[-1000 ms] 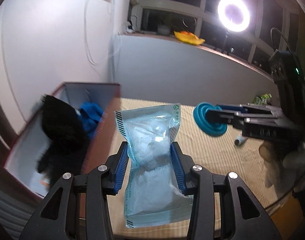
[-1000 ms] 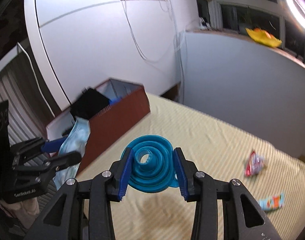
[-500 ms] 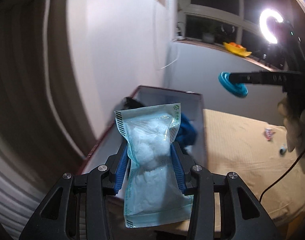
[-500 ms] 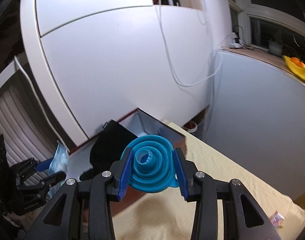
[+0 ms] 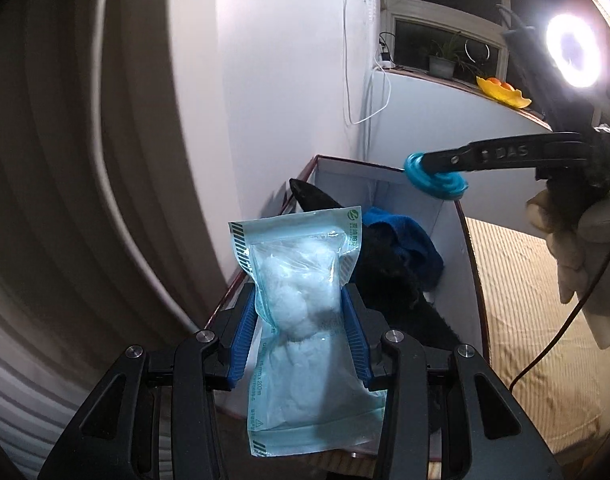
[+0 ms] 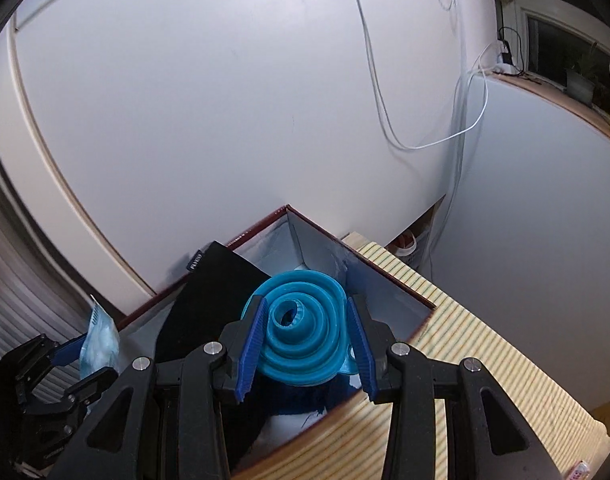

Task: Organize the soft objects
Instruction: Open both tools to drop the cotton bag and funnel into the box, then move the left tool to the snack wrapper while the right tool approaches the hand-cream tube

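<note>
My left gripper is shut on a clear blue-edged bag of white cotton and holds it above the near end of an open dark red box. The box holds a black cloth and a blue cloth. My right gripper is shut on a blue collapsible silicone funnel and holds it over the box, above the black cloth. The right gripper shows in the left wrist view over the box's far end. The left gripper with the bag shows in the right wrist view.
The box stands at the left end of a table with a yellow striped cloth, against a white wall. White cables hang on the wall. A ring light shines at the upper right. A small wrapper lies on the cloth.
Both grippers have swung left from over the table to over the box, each still holding its object. The funnel has come down closer to the box's inside.
</note>
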